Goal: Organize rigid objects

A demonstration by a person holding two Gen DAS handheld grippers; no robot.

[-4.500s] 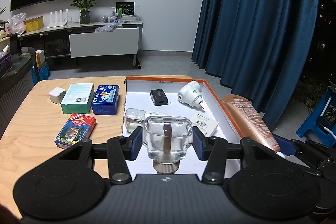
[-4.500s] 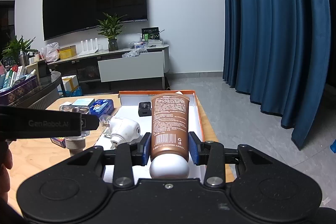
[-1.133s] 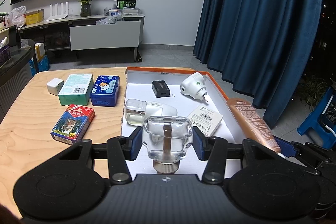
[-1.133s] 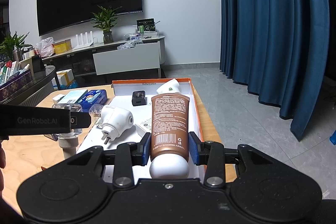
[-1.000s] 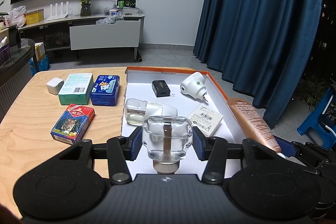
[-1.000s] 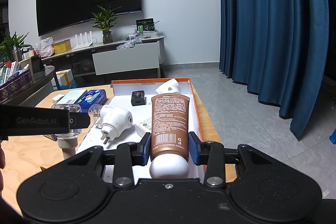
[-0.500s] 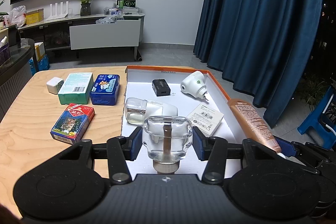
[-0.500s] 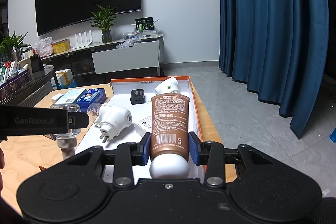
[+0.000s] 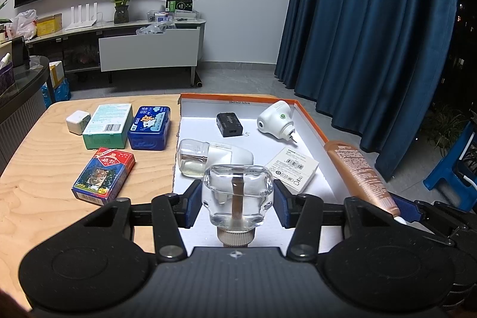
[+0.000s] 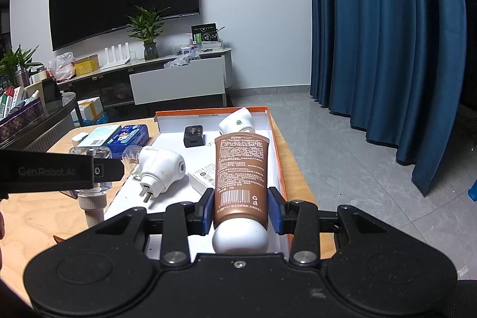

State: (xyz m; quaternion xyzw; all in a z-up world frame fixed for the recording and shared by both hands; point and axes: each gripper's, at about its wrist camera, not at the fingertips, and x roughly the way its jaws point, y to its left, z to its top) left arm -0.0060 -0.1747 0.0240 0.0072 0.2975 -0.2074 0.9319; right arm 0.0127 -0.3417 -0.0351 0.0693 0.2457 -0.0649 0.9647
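My left gripper point(image 9: 237, 203) clamps the bottle point(image 9: 237, 195), my right gripper point(image 10: 241, 209) the tube point(image 10: 241, 172), both frame-centre above the tray point(image 9: 310, 121) for placement.

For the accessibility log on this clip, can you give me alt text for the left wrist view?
The left gripper is shut on a clear glass bottle held cap toward the camera, above an orange-rimmed white tray holding two white plug-in vaporizers, a black block and a flat white box. Card boxes lie on the wooden table to the left.
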